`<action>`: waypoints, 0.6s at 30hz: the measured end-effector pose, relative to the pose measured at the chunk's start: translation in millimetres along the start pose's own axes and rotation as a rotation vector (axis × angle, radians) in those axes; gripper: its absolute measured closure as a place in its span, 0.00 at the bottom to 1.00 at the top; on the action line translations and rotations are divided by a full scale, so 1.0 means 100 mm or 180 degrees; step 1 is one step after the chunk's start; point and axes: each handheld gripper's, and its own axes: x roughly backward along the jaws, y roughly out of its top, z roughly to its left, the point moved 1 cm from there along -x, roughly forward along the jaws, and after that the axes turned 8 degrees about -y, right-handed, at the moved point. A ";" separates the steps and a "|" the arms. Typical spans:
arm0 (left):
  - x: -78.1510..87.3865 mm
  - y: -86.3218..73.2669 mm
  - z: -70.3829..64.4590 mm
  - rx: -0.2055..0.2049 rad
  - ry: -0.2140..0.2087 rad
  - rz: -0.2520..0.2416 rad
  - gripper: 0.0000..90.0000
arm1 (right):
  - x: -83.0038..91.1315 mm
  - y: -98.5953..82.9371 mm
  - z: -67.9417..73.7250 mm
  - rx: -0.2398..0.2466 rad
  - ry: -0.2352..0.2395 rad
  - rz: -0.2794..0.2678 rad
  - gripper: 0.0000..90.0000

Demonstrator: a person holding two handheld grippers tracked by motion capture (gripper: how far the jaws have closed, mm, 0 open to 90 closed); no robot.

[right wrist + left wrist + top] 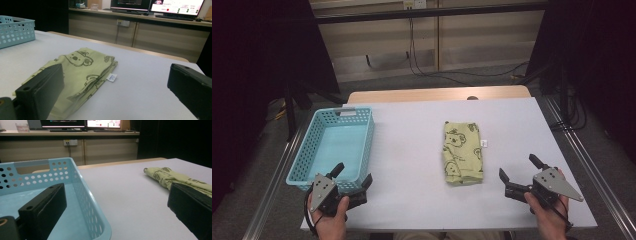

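Green cloth (461, 153): folded, printed with koala figures, lying flat on the white table (412, 150); a small white tag sticks out on its right edge.
Basket (334, 147): light blue, perforated plastic, well to the left of the cloth, nothing inside.
Left gripper (353, 176): held in a hand at the table's near edge, left of the cloth and just before the basket's near rim; jaws spread wide, gripping nothing.
Right gripper (519, 168): held in the other hand, near the cloth's right side and nearer the person; jaws wide apart, empty.
Right gripper view: cloth (75, 75) lies just ahead between the jaws, untouched.
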 end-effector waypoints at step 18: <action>-0.04 0.02 0.00 -0.0007 -0.0064 0.0164 0.04 | -0.05 -0.03 0.03 -0.0012 0.0235 0.0149 0.02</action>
